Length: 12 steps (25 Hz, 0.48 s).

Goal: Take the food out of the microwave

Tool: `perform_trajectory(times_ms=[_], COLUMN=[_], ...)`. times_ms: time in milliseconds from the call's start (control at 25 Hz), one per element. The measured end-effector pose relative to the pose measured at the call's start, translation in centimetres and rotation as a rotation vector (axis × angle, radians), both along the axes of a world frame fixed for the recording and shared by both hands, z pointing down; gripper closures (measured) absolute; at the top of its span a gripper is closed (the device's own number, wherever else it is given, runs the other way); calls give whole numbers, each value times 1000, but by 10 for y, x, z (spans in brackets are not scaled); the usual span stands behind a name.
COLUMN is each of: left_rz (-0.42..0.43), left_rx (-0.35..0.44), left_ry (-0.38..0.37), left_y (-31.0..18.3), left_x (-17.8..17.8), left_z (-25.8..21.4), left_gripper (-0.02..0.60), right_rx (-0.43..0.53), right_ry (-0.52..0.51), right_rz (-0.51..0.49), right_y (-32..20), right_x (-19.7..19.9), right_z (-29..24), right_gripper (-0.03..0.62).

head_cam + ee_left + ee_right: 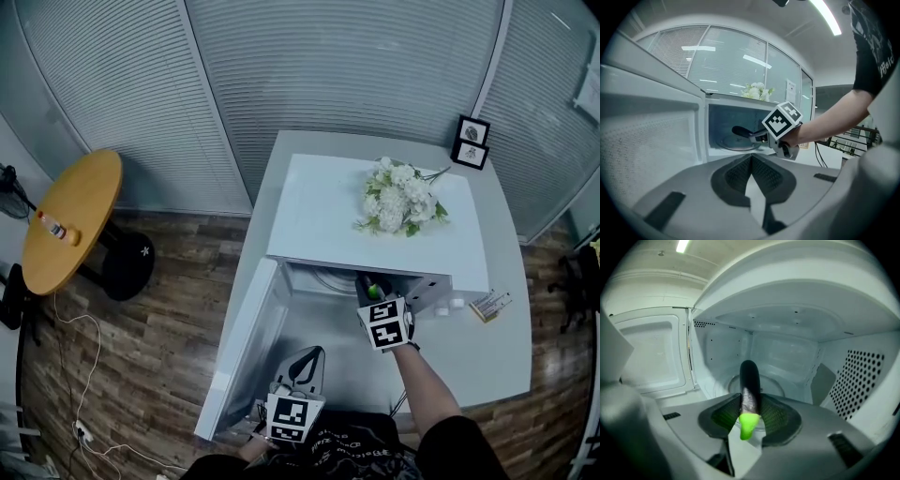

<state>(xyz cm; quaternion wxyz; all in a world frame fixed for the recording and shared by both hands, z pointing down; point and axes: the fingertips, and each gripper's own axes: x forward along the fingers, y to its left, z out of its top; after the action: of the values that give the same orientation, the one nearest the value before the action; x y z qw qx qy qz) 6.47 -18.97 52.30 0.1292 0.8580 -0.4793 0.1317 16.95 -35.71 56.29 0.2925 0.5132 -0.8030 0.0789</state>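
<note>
**Eggplant gripped at the microwave's mouth**

- Left tool (309, 356): nearest to the person, in front of the microwave (375, 220) and low over the white table (487, 356). Its jaws are drawn together at the tips with nothing between them. It points toward the open cavity.
- Door (246, 347): swung wide open on the microwave's left side, with its inner face turned toward the left tool.
- Right tool (749, 404): at the microwave's opening, right of the door, with the person's forearm reaching in from the front. Its jaws are clamped on an eggplant (750, 380), pads pressing on both sides of the body close to the stem end.
- The eggplant is dark purple and glossy. Its bright green stem cap sticks out on the near side of the pads. The rounded dark end points up and into the cavity.
- Seen from the left gripper view, that dark end hangs above the glass turntable (726, 143) on the microwave's floor, apart from it.
- The cavity is white inside, and its right wall (862, 376) is perforated.
- On top of the microwave, toward its back right, lies a bunch of white flowers (398, 197) with green leaves.
- Behind the microwave, at the table's far corner, stand two small dark picture frames (472, 141).
- Well left of the microwave, on the wood floor, stands a round wooden side table (70, 220) with a small bottle (52, 225) on it.
</note>
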Motion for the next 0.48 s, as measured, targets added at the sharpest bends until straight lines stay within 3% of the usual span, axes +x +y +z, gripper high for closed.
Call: perform_trajectory(times_ms=[480], left_rz=[2], left_rx=[22], left_ry=[6], left_y=[9], left_x=[3], left_z=[-5], left_gripper=[575], right_rx=[23], right_ry=[-28], right_rz=[25], right_y=[26], right_x=[12], right_z=[-13], right_gripper=[464])
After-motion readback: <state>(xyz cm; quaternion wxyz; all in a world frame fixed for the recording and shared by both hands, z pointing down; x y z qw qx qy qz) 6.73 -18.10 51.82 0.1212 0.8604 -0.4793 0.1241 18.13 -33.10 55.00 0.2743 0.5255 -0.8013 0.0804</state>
